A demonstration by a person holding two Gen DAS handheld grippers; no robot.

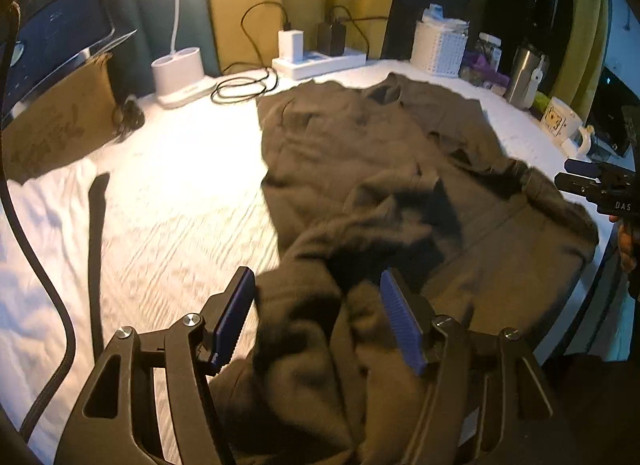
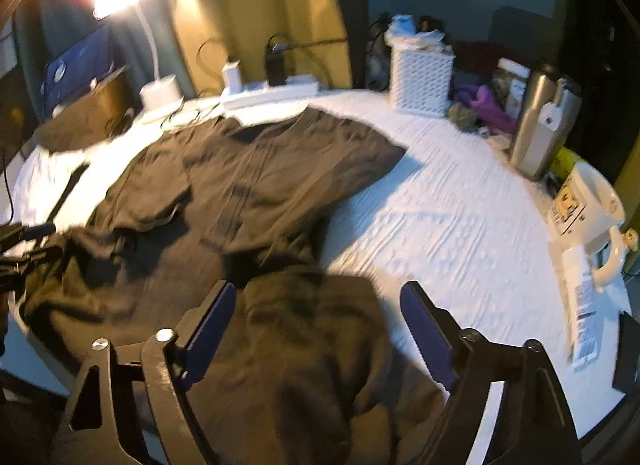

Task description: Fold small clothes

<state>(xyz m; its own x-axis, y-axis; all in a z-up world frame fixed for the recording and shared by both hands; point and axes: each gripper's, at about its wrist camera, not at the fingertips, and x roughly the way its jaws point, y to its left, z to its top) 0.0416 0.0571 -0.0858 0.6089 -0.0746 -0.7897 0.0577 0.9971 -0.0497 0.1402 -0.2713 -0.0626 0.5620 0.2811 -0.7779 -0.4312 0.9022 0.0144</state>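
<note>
the dark brown shirt [image 1: 360,153] lies spread over the white tabletop [image 1: 168,201], its near hem bunched at the lower middle of both frames. left tongs [image 1: 316,321] and right tongs [image 2: 316,333] stand spread, cloth between but unpinched. it looks soft, light and floppy; best pinched at the hem corners.

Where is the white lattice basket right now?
The white lattice basket stands at the table's far edge, right of the power strip and left of the steel tumbler; the left wrist view shows it too.
</note>
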